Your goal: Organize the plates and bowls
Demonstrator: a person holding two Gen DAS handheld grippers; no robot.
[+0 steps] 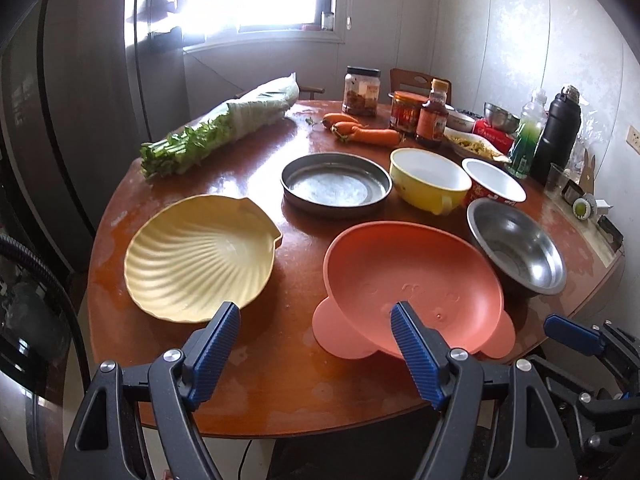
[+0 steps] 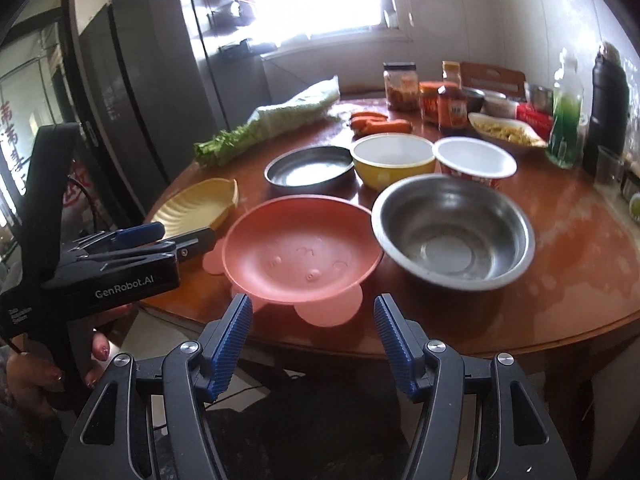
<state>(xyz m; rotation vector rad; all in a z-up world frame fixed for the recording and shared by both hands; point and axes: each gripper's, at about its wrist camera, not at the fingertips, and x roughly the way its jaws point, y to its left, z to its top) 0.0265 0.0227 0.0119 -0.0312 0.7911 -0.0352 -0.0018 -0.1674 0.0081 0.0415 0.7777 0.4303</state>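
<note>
On the round wooden table (image 1: 288,368) lie a yellow shell-shaped plate (image 1: 200,252), a grey metal pan (image 1: 336,186), a yellow bowl (image 1: 430,180), a red-and-white paper bowl (image 1: 494,182), a steel bowl (image 1: 518,246) and a pink bowl (image 1: 412,284) on a flower-shaped base. My left gripper (image 1: 316,316) is open and empty above the near edge, between the shell plate and the pink bowl. My right gripper (image 2: 314,308) is open and empty in front of the pink bowl (image 2: 300,256), beside the steel bowl (image 2: 452,232).
At the back of the table are wrapped greens (image 1: 224,128), carrots (image 1: 364,130), jars and sauce bottles (image 1: 432,116), a dish of food (image 1: 476,146), a green bottle (image 1: 528,136) and a black flask (image 1: 558,132). A dark fridge (image 1: 52,120) stands at the left.
</note>
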